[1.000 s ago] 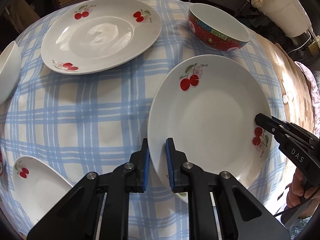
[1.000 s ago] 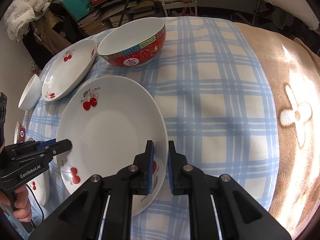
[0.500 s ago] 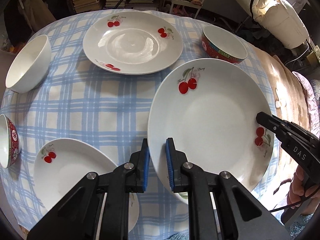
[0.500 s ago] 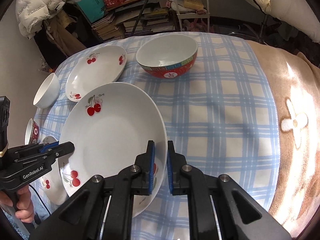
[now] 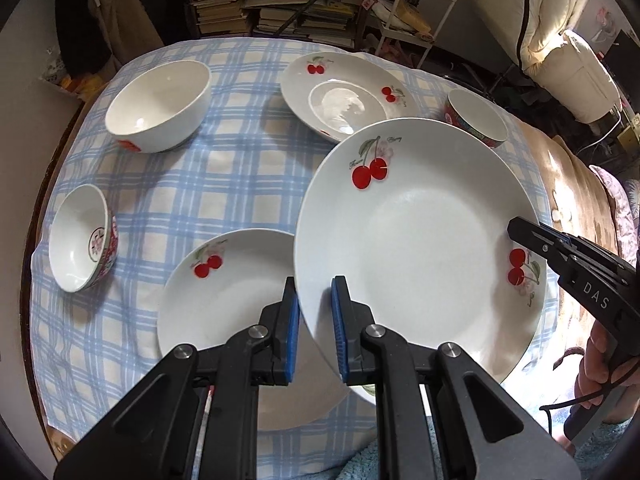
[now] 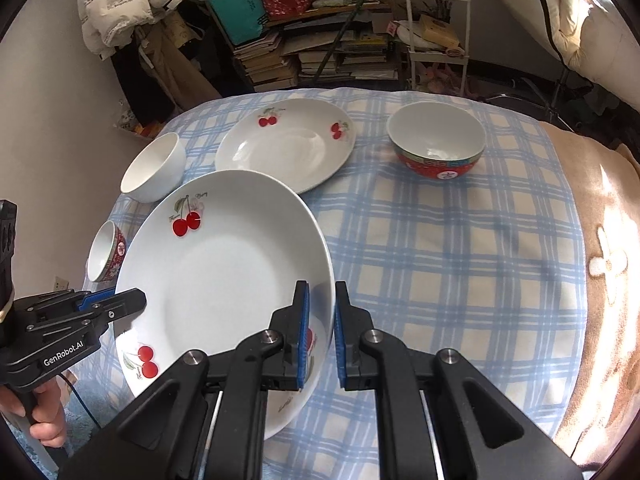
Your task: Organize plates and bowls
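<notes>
A large white cherry plate (image 5: 420, 240) hangs tilted above the table, held at opposite rims. My left gripper (image 5: 314, 284) is shut on its near-left rim, and my right gripper (image 6: 320, 292) is shut on its right rim. In the left wrist view the right gripper (image 5: 516, 228) shows at the plate's far side; in the right wrist view the left gripper (image 6: 132, 300) shows at the left. A second cherry plate (image 5: 224, 292) lies on the cloth, partly under the held one. A third cherry plate (image 6: 288, 144) lies at the back.
On the blue plaid tablecloth (image 6: 440, 260) stand a white bowl (image 5: 158, 106), a small red bowl (image 5: 82, 238) at the left edge and a red patterned bowl (image 6: 438, 144) at the back right. A brown blanket (image 6: 600, 240) covers the right side. Bookshelves and a white cart stand behind.
Both grippers have risen with the plate between them and carried it leftward. It now overlaps the front-left cherry plate, and more of the table shows.
</notes>
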Motion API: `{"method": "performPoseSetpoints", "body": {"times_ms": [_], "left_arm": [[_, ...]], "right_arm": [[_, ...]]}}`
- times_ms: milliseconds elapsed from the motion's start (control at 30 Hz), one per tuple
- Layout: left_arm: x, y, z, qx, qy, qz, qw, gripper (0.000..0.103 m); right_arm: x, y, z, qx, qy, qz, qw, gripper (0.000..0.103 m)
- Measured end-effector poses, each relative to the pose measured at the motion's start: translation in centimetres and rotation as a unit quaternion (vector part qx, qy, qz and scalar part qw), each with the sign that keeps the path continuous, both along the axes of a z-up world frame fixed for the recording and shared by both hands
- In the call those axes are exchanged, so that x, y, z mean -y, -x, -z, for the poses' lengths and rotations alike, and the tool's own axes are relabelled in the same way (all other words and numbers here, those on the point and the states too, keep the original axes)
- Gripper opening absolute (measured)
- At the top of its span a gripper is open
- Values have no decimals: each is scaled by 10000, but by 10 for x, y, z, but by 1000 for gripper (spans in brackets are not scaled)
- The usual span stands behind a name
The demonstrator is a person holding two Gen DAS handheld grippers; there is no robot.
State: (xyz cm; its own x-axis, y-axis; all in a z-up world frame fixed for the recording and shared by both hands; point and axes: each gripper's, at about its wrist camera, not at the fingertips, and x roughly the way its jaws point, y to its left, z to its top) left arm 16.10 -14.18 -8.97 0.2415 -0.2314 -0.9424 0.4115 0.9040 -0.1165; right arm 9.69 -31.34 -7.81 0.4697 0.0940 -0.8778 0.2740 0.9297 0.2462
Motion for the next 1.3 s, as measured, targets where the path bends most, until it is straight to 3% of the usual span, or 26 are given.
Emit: {"method": "performPoseSetpoints", "body": {"times_ms": [300, 633, 800, 1300], "left_arm": [[-64, 12, -19, -23, 173, -397, 9991, 15], [-103, 22, -14, -3, 159, -703, 9974, 15], [-114, 24, 2, -133, 231, -743, 9969, 15], [-118, 13, 56, -519, -23, -907, 9945, 17]], "right_arm": [[-58, -8, -20, 142, 91, -285, 9995, 13], [-95, -10, -13, 116, 31, -369, 9992, 13], [-102, -12, 1, 64, -72, -334, 9994, 13], [-113, -30, 40, -25, -62, -521, 9986, 13]]}}
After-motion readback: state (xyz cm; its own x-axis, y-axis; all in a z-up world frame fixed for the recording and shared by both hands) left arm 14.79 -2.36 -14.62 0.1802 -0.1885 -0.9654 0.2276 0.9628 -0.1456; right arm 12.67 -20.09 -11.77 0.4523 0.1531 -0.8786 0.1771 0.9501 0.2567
